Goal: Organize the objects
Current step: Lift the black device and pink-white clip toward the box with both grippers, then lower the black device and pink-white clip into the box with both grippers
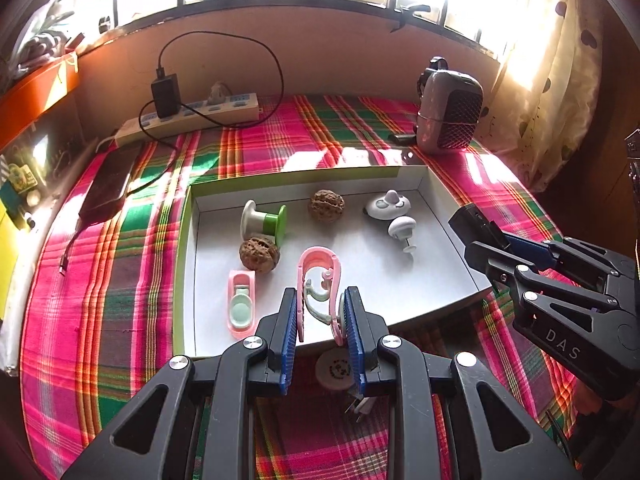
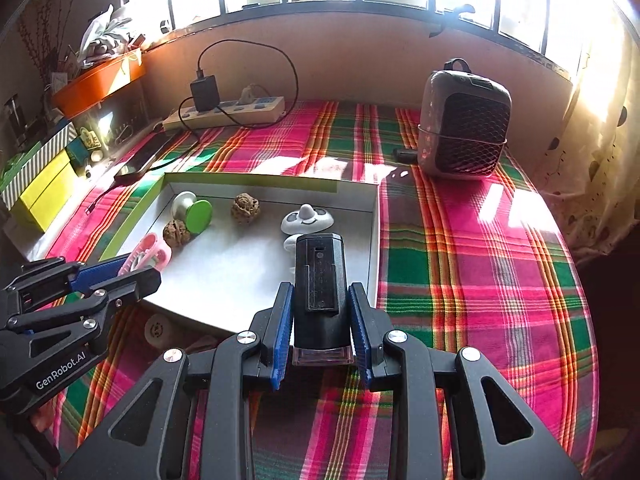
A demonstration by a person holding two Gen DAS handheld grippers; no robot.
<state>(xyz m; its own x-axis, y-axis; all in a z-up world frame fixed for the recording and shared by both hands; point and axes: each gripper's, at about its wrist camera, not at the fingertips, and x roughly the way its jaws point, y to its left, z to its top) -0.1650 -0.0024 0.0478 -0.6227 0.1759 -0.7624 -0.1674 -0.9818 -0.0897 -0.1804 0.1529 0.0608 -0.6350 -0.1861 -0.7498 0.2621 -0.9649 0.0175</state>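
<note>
Left gripper [image 1: 322, 312] jaws narrow, clamped on a pink clip [image 1: 320, 276] with pale green inner parts, held over the near edge of the shallow white tray [image 1: 452, 236]. Right gripper [image 2: 322, 316] jaws narrow too, gripping a black boxy device [image 2: 319, 280] with a clear base, just over the tray's near right corner. Both items are carried, neither set down; step in hand looks like transport to the tray. Already in the tray: green and white spool [image 1: 266, 222] and walnut [image 1: 259, 254] by the left wall, second walnut [image 1: 326, 206] toward the far wall, white round toy [image 1: 387, 204] and white knob [image 1: 402, 230] at the far right, pink case [image 1: 241, 306] at the near left corner. Tray middle is bare. A round white disc [image 1: 334, 368] lies on the plaid cloth [image 1: 120, 280] just outside the near edge. Next move likely calls for lowering each item onto bare floor, clear of the walnuts and knob, then opening the jaws; disc remains to be collected.
</note>
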